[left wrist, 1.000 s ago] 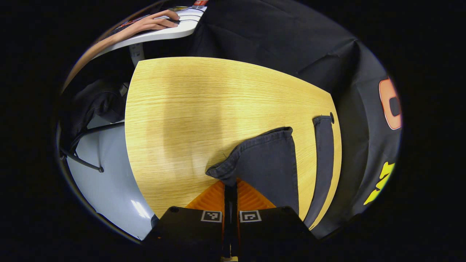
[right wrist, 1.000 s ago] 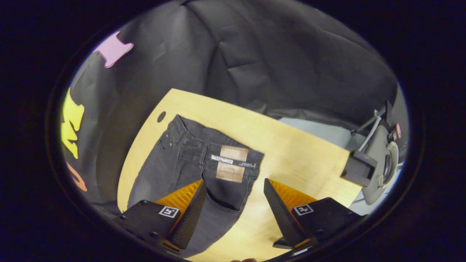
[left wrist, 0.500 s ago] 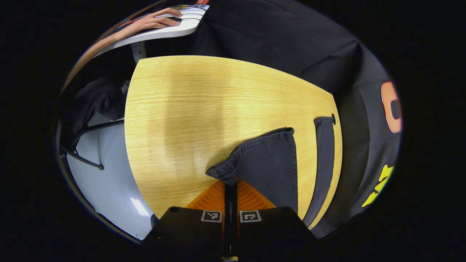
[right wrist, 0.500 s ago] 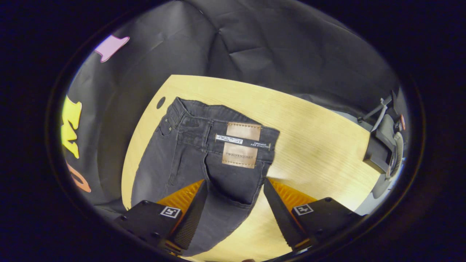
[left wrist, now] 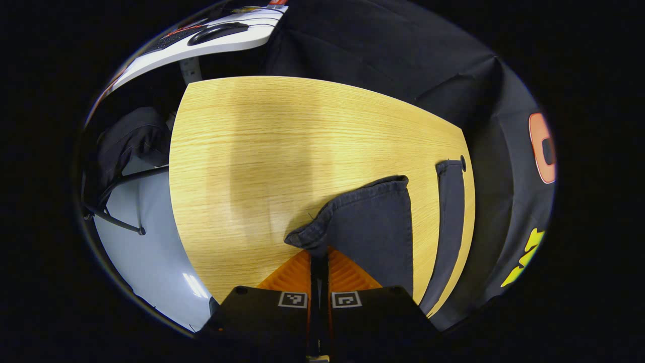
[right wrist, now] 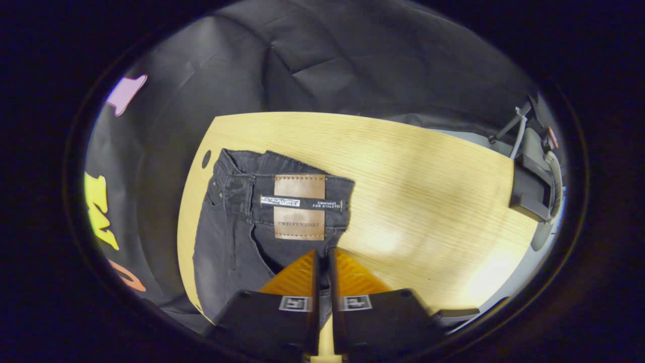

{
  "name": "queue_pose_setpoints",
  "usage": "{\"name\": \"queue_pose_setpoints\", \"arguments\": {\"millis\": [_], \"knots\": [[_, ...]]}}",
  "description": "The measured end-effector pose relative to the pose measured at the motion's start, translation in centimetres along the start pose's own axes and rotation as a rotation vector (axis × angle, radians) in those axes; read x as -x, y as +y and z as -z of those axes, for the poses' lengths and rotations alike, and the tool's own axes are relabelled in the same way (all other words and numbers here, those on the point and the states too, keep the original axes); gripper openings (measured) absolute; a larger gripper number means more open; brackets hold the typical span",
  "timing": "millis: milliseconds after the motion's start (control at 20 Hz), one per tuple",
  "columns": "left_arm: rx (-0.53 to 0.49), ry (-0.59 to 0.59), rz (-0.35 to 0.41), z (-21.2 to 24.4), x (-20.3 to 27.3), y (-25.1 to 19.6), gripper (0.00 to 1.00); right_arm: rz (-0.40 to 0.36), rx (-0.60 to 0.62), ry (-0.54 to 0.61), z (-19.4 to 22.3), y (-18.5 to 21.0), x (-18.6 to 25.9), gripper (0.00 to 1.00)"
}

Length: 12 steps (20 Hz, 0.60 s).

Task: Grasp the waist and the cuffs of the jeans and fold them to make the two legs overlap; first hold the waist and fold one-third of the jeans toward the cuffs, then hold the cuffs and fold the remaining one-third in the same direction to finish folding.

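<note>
Dark grey jeans [right wrist: 237, 227] lie on the pale wooden bench [right wrist: 413, 201], waist toward the far-left corner by the small round hole [right wrist: 206, 159], a tan leather patch [right wrist: 299, 206] facing up on the waistband. The right gripper [right wrist: 322, 262] has its fingers brought together over the denim edge just below that patch, and it looks clamped on cloth, though the pinch itself is hidden. In the left gripper view, the left gripper [left wrist: 319, 259] is closed tight on a hemmed cuff [left wrist: 347, 217], lifted into a soft peak, while the other leg [left wrist: 450, 212] lies flat along the bench's right edge. Denim like this should be weighty and limp, not slippery; it will sag between the two holds, so the thick seams at waistband and hem are the spots to grip. The legs don't overlap yet, so that first lengthwise fold appears to be the job in hand.
</note>
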State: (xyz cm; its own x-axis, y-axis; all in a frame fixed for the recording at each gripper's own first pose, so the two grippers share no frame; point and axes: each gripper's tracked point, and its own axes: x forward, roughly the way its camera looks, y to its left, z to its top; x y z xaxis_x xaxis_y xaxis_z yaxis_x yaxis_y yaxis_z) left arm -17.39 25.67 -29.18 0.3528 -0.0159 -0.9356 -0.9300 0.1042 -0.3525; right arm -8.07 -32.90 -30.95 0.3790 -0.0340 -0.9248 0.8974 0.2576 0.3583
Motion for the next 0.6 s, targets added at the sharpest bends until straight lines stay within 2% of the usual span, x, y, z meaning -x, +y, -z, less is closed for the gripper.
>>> {"name": "queue_pose_setpoints", "arguments": {"millis": [50, 150, 350, 600], "knots": [[0.004, 0.005, 0.0, 0.1, 0.0, 0.0, 0.04, -0.016, -0.034, 0.001, -0.2, 0.3, -0.5, 0.0], [0.021, 0.016, 0.003, -0.2, -0.1, 0.0, 0.04, -0.053, -0.081, 0.008, -0.2, 0.5, -0.3, 0.01], [0.047, 0.034, 0.027, -0.1, 0.5, -0.6, 0.04, -0.13, -0.084, -0.009, -0.8, 0.6, 1.4, 0.01], [0.074, 0.036, 0.121, -0.9, 2.8, -3.9, 0.04, -0.228, -0.088, -0.025, -0.9, 1.9, 3.5, 0.01]]}}
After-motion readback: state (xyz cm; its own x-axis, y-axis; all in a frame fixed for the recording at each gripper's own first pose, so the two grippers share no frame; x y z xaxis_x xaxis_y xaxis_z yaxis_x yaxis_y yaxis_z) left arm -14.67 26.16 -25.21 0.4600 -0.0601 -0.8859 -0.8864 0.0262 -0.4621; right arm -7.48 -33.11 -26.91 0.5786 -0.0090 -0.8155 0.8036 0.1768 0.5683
